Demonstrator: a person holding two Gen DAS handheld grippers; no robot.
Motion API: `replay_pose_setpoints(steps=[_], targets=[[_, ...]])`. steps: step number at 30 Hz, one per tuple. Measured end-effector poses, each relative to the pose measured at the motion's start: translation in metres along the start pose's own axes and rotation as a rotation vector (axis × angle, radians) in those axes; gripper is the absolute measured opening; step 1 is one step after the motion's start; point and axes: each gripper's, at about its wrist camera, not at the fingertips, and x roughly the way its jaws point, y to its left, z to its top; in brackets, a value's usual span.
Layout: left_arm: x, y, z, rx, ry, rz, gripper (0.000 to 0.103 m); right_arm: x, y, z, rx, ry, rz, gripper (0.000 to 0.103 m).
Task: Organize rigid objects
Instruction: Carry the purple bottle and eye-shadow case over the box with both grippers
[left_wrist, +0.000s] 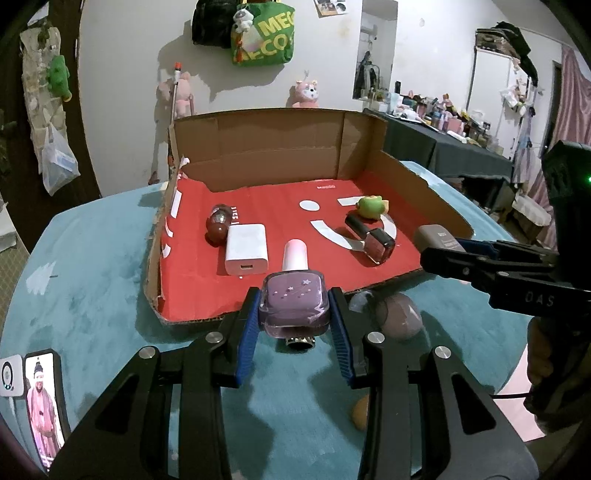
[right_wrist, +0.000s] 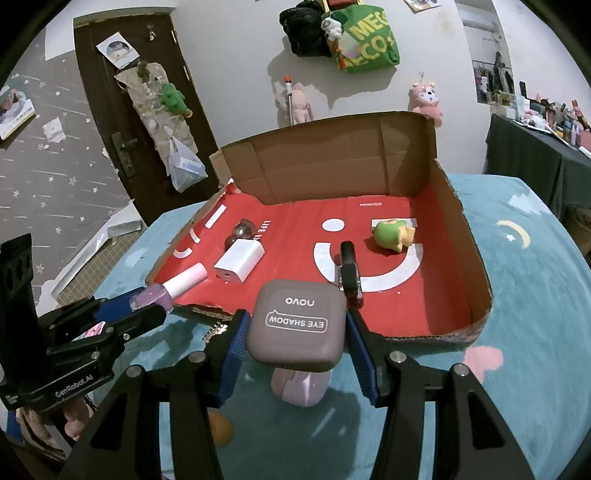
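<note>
We are holding a purple nail polish bottle (left_wrist: 294, 304) in the left gripper (left_wrist: 294, 325), its blue fingers (left_wrist: 246, 332) clamped on the bottle's sides, the pink cap pointing over the near edge of the cardboard tray (left_wrist: 280, 147). The right gripper (right_wrist: 295, 343) is gripping a grey eye shadow case (right_wrist: 297, 325) — also at the tray's near edge. Inside, on the red floor, are lying a white charger (left_wrist: 246, 249), a dark red nail polish (left_wrist: 371, 238) and a green toy (left_wrist: 370, 206). The tray is sitting on a blue desk (left_wrist: 92, 295), with a mauve case (right_wrist: 299, 386) under the eye shadow case.
</note>
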Motion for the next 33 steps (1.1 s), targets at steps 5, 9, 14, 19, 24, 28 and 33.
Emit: replay_pose_setpoints(steps=[5,9,14,19,24,28,33], targets=[[0.012,0.004,0.004,0.002,0.027,-0.013,0.034,0.008,-0.001,0.006,-0.006,0.015,0.0,0.055],[0.021,0.009,0.009,-0.004,0.049,-0.026,0.034,0.015,-0.004,0.009,0.0,0.029,0.006,0.055],[0.035,0.015,0.013,-0.015,0.084,-0.046,0.034,0.028,-0.01,0.013,0.019,0.063,0.017,0.055],[0.048,0.019,0.015,-0.015,0.117,-0.063,0.034,0.043,-0.01,0.016,0.005,0.096,0.012,0.055],[0.065,0.024,0.018,-0.02,0.16,-0.072,0.034,0.055,-0.009,0.021,-0.003,0.117,0.018,0.055],[0.078,0.028,0.019,-0.034,0.188,-0.073,0.034,0.062,-0.007,0.023,0.002,0.132,0.046,0.055],[0.092,0.032,0.019,-0.046,0.218,-0.072,0.034,0.071,-0.002,0.024,-0.004,0.158,0.077,0.055]])
